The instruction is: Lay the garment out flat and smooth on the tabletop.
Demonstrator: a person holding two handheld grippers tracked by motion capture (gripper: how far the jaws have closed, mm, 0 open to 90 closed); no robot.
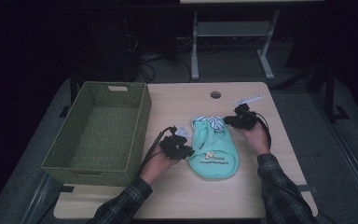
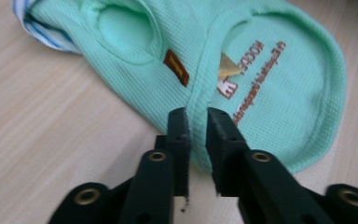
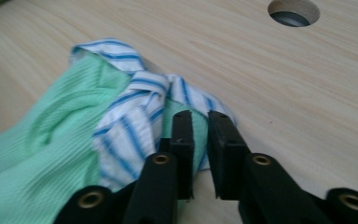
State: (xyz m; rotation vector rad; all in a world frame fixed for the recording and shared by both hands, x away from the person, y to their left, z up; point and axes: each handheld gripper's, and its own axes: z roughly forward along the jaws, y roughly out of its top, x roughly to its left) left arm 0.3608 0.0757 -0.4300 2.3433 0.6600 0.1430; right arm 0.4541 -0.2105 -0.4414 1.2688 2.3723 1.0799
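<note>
A small mint-green knitted pet shirt with a blue-striped white collar lies at centre frame on the light wooden table. The left gripper pinches its side edge; the right gripper pinches its collar. A green woven basket stands left.

A small mint-green garment is laid flat on the wooden table, its rounded hem turned toward the person; a blue-and-white striped collar is bunched at its far end; brown lettering and a small brown label are borne on the fabric.
</note>
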